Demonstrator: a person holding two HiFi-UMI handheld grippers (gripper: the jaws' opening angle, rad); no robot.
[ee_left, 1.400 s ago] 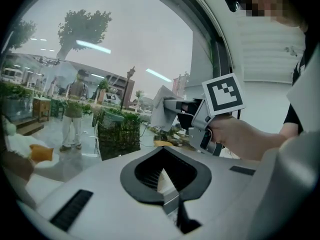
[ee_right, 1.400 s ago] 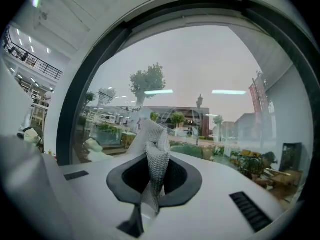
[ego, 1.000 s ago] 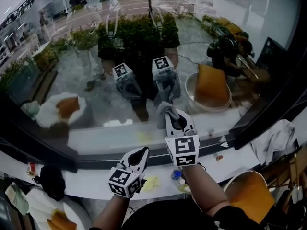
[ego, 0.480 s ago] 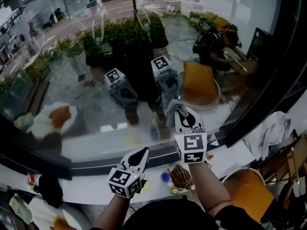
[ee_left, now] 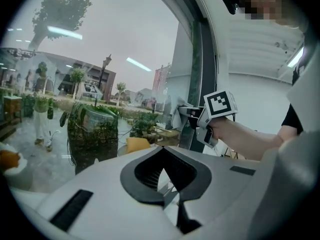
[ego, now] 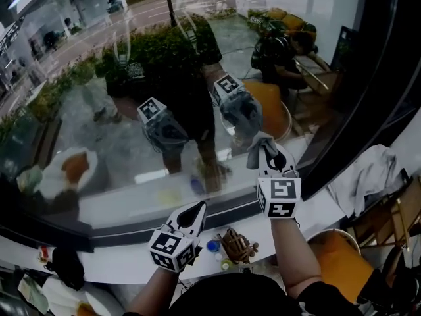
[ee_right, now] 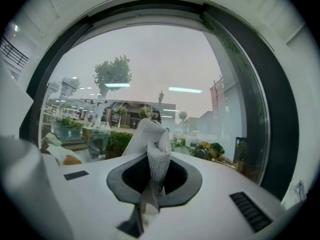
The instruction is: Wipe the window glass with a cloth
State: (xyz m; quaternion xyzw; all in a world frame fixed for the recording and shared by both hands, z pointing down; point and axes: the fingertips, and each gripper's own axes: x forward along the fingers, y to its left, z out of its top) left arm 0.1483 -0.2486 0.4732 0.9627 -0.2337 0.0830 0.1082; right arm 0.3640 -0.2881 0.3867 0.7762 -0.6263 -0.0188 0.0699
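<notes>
Wide curved window glass (ego: 118, 110) fills most of the head view, w/ street, shrubs and my own reflection in it. Its dark frame (ego: 365, 104) runs down at the right. Under the glass is a white sill (ego: 112, 259) w/ some small things on it: a blue cap (ego: 211, 245) and a brownish bundle (ego: 237, 243), too small to tell more.

My right fingers (ego: 268, 155) are closed tight on a grey mesh cloth (ego: 256, 149). From the right gripper view, the cloth (ee_right: 154, 149) stands up btw. the two fingers and folds over above the tips. The cloth is at the lower right part of the glass, near the frame. It seems to touch the pane, since it meets its own reflection there.

My left fingers (ego: 197, 208) are lower and more to the left, over the sill and apart from the glass. They are closed together w/ nothing btw. them; the left gripper view shows the same.

At far right a white rag (ego: 368, 176) hangs over something, and an orange seat (ego: 339, 265) is below it.
</notes>
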